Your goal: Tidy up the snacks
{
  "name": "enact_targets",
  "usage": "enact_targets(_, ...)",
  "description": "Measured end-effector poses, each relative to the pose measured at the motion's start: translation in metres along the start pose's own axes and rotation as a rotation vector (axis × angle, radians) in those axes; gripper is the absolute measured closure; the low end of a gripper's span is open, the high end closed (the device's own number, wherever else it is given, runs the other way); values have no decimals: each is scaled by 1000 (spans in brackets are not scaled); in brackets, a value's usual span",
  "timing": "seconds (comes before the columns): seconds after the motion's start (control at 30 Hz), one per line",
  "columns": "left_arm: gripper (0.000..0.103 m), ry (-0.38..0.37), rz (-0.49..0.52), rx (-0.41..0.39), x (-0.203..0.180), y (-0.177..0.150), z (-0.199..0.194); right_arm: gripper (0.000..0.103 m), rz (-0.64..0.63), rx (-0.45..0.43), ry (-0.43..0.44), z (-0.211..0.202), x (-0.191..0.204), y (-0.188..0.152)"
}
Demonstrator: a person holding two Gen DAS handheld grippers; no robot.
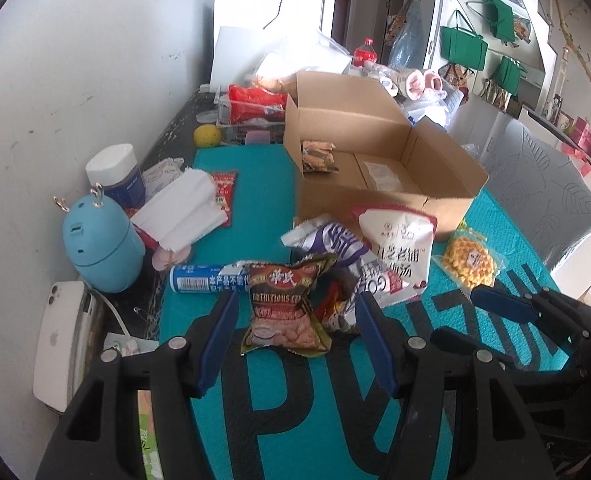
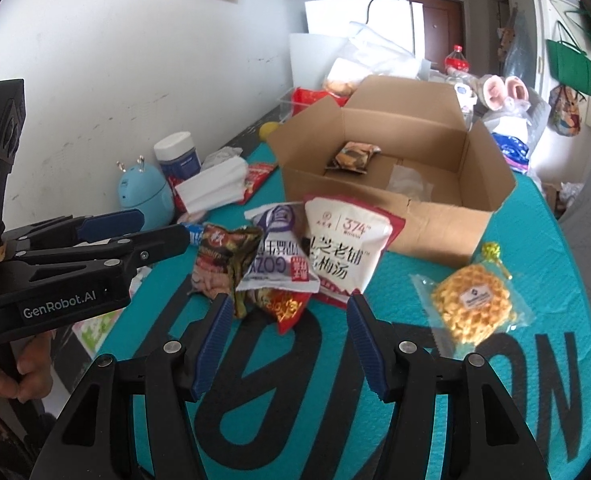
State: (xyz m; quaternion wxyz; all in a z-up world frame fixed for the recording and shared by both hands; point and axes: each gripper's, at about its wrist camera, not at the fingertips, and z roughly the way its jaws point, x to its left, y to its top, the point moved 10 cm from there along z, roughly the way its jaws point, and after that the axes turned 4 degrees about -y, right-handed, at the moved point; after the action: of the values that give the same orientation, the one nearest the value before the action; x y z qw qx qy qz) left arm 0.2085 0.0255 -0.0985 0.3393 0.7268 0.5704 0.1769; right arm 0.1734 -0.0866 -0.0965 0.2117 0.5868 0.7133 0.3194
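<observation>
I've got both grippers parted and empty, left gripper [image 1: 295, 344] low centre over the brown peanut packet [image 1: 286, 308], right gripper [image 2: 287, 340] low centre by the snack pile [image 2: 295, 256], cardboard box [image 2: 435, 224] upper right, so next I'd pinch and lift

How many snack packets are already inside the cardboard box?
1. A single dark packet lies on the floor of the cardboard box, near its far left corner. The box's near wall hides part of the floor, so another could sit unseen.
</observation>
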Motion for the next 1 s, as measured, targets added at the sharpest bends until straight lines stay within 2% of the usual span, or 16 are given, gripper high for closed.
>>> enact_targets(0.27,43,-8,-19,82,11,-22,31,42,-3,47,17,26,0,-12)
enact_targets(0.5,43,-8,-33,116,21,-29,52,41,9,95,36,54,0,-21)
enact_targets(0.6,43,-18,-31,142,22,-31,61,36,26,111,44,66,-1,-23)
enact_targets(1.0,43,-69,-49,163,25,-27,81,36,34,140,67,99,1,-21)
